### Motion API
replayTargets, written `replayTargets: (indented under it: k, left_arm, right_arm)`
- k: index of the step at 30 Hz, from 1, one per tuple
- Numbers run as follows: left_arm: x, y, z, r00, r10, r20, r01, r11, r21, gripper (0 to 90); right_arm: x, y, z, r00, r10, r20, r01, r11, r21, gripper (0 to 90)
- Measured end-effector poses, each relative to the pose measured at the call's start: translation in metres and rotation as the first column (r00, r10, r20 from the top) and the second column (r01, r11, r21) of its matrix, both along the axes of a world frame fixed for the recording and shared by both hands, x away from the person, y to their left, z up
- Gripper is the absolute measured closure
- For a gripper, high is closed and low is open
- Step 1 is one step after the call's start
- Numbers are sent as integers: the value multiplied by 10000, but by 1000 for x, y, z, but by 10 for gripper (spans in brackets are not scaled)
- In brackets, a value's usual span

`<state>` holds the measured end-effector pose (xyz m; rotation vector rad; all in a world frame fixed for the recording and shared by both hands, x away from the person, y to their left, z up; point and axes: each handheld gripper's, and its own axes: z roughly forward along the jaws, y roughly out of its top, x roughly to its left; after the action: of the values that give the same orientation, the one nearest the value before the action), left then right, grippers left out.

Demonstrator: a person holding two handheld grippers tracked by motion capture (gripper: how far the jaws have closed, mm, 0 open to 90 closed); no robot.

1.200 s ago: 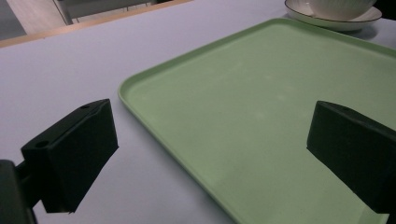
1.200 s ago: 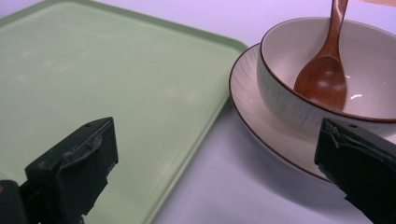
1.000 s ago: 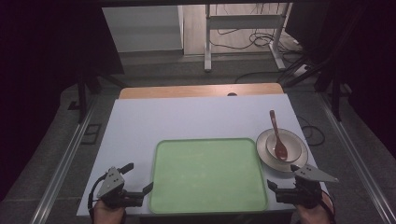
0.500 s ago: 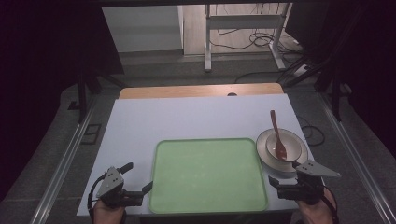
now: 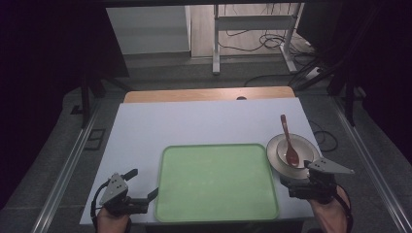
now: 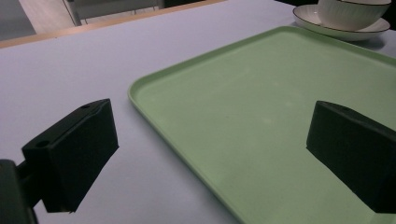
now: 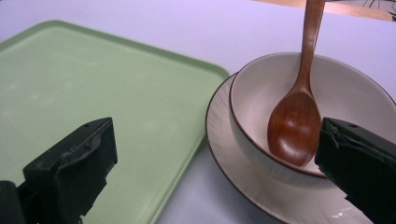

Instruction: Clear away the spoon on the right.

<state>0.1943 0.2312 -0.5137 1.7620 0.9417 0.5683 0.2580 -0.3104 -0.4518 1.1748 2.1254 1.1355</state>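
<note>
A pale green tray point(image 5: 216, 182) lies at the table's near middle. To its right a white bowl point(image 5: 303, 148) stands on a white plate point(image 5: 273, 151), and a brown wooden spoon point(image 5: 289, 143) rests in the bowl with its handle pointing away. My right gripper point(image 5: 297, 178) is open just before the plate's near rim. From its own camera, the bowl point(image 7: 336, 93) and spoon point(image 7: 299, 121) sit ahead of the right gripper point(image 7: 215, 172), toward its right jaw. My left gripper point(image 5: 141, 185) is open at the tray's near left corner, its jaws straddling the tray edge point(image 6: 154, 107).
The white table top point(image 5: 204, 124) stretches beyond the tray, with a wooden strip point(image 5: 209, 93) along its far edge. Past the table are a metal frame point(image 5: 252, 29) and cables on the floor. Dark rails run along both sides.
My right gripper has moved forward, closer to the plate's near rim. The left gripper, tray, bowl and spoon have stayed put.
</note>
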Motion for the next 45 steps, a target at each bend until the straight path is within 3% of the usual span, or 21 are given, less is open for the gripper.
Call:
replayTargets:
  k: [10, 24, 36, 45]
  left_arm:
    - [0, 0, 0, 10000, -17, -66, 17, 10000, 40, 19]
    - [1, -1, -1, 9999, -60, -130, 61, 10000, 76, 19]
    - [1, -1, -1, 9998, -89, -176, 90, 9999, 66, 19]
    - [1, -1, -1, 9998, -96, -187, 97, 9999, 65, 19]
  right_arm:
    - [11, 0, 6, 9998, -45, 207, 46, 10000, -63, 0]
    - [32, 3, 13, 9990, -433, 83, 435, 9986, -307, 0]
    - [53, 2, 16, 9960, -839, -297, 843, 9964, 118, 0]
    - [71, 7, 19, 9940, -1002, -436, 989, 9946, -301, 122]
